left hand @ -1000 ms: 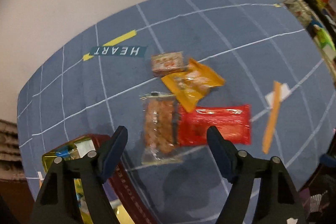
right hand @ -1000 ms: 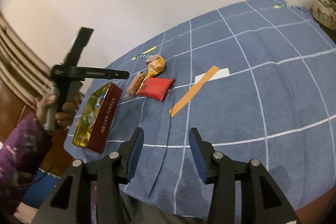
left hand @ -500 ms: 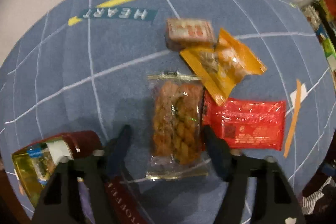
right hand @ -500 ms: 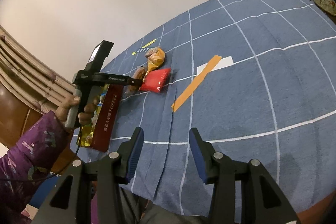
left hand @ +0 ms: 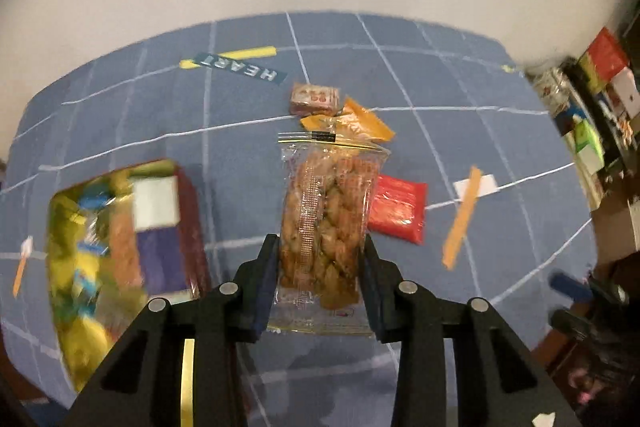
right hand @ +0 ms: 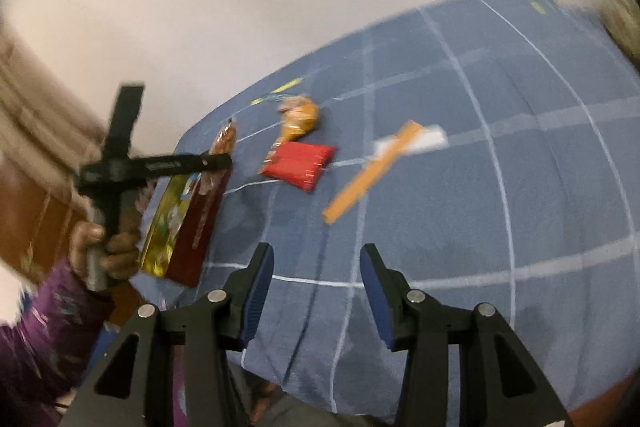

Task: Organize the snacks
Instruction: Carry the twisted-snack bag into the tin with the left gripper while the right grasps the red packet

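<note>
Clear snack bag point(left hand: 326, 223) pinched between left gripper point(left hand: 320, 287) fingers, just closed, right gripper point(right hand: 316, 291) fingers apart, empty

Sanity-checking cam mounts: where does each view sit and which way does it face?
Left wrist: on the left claw, looking steeply down at the clear snack bag it grips; only its fingers show.
Right wrist: on the right claw, open, angled across the blue cloth; hand and purple sleeve show.
Shared: red packet, toffee box.
</note>
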{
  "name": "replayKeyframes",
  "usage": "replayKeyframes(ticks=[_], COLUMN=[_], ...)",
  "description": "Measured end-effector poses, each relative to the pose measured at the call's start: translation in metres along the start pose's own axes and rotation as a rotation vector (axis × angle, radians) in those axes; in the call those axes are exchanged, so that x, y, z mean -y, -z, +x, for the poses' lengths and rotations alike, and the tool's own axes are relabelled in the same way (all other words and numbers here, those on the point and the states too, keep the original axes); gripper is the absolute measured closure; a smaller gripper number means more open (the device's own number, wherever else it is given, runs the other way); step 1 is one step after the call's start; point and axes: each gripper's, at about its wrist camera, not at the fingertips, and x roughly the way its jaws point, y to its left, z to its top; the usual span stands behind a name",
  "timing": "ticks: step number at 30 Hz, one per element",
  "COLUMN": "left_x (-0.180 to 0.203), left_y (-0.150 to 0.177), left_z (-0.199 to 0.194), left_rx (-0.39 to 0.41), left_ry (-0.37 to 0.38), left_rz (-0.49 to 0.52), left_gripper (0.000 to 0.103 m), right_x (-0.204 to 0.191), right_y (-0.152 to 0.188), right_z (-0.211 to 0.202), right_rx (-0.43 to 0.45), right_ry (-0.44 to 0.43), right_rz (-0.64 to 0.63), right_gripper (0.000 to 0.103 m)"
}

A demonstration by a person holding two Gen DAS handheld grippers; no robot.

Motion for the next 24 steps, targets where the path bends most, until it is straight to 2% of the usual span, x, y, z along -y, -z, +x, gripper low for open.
replayKeyframes(ticks=[2, 4, 7, 14, 17, 21, 24], left_x=[-0.002, -0.008, -0.018, -0.05, -0.059, -0.07, -0.079], left_y=[0.012, 0.018, 0.029, 0.063, 0.073, 0.082, 0.088], left_z=[-0.022, -0.035, -0.05, -0.086, -0.094, -0.103, -0.105], left_rx=[0.023, 0.023, 0.024, 0.055, 0.062, 0.074, 0.081], left_ry=[0.025, 0.052, 0.057, 0.012, -0.009, -0.037, -0.045], left_rz=[-0.044, -0.085, -0.142, -0.222, -0.234, -0.254, -0.272], left_gripper=[0.069, 0.068, 0.069, 0.068, 0.068, 0.068, 0.068], right_x=[-0.023, -0.04, -0.048, -0.066, -0.076, -0.077, -0.077], right_y=[-0.012, -0.026, -0.045, -0.069, -0.071, -0.079, -0.087], right_z=[0.005, 0.021, 0.054, 0.14, 0.163, 0.188, 0.198], right_rx=[-0.008, -0.021, -0.068, -0.23, -0.249, -0.283, -0.294], right_ry=[0.045, 0.036, 0.0, 0.011, 0.079, 0.12, 0.123], right_rz=[-0.173, -0.326, -0.43, -0.548, -0.627, -0.648, -0.646], right_gripper=[0.057, 0.053, 0.046, 0.046, 0.046, 0.046, 0.041])
